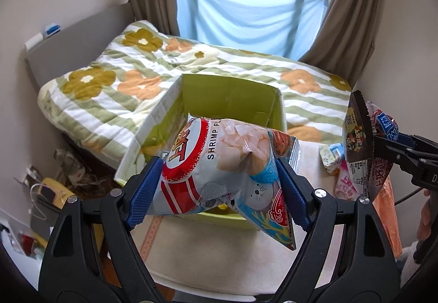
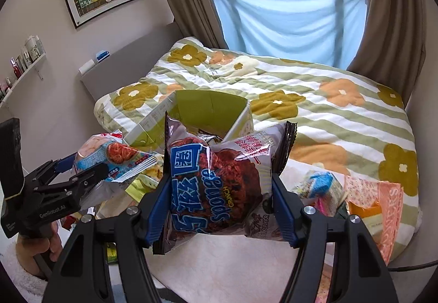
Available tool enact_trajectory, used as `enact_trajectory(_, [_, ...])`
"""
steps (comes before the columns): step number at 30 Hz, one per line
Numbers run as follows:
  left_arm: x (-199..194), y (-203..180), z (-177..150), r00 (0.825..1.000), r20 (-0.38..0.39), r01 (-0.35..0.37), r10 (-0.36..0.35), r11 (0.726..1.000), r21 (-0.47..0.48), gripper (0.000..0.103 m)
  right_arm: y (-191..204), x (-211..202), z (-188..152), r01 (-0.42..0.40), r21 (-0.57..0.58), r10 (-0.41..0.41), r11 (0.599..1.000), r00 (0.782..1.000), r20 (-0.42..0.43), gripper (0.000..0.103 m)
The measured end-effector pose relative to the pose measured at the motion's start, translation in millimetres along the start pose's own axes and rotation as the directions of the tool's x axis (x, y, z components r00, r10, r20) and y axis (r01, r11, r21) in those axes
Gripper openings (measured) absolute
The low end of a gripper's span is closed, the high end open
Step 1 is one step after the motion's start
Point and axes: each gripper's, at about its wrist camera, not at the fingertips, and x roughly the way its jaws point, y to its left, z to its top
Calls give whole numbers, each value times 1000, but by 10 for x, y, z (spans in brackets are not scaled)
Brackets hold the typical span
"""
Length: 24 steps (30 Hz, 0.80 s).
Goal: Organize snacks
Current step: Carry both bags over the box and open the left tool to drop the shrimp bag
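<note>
My left gripper (image 1: 219,188) is clamping a shrimp-flavoured chip bag (image 1: 219,166) between its blue pads, holding it in the air in front of the open green cardboard box (image 1: 232,95) by the bed. My right gripper (image 2: 219,210) is squeezing a Sponge Crunch bag (image 2: 219,182), also lifted, above the loose snack packets (image 2: 323,188).

Green box (image 1: 230,100) gapes open above; raised flap (image 1: 153,122) flanks its left.
</note>
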Motion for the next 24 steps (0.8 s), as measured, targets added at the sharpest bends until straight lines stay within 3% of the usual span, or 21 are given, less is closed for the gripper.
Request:
enact_trajectory(10, [681, 842, 590, 992, -91, 88, -81, 993, 74, 80, 740, 731, 388, 17, 76, -14, 997, 999, -37, 64])
enact_trajectory(17, [1206, 1001, 758, 970, -177, 192, -166, 971, 144, 81, 942, 1061, 362, 97, 190, -81, 977, 993, -89, 64])
enact_trajectory(24, [1502, 931, 861, 958, -198, 243, -209, 955, 168, 81, 946, 1236, 361, 161, 232, -131, 959, 981, -142, 64])
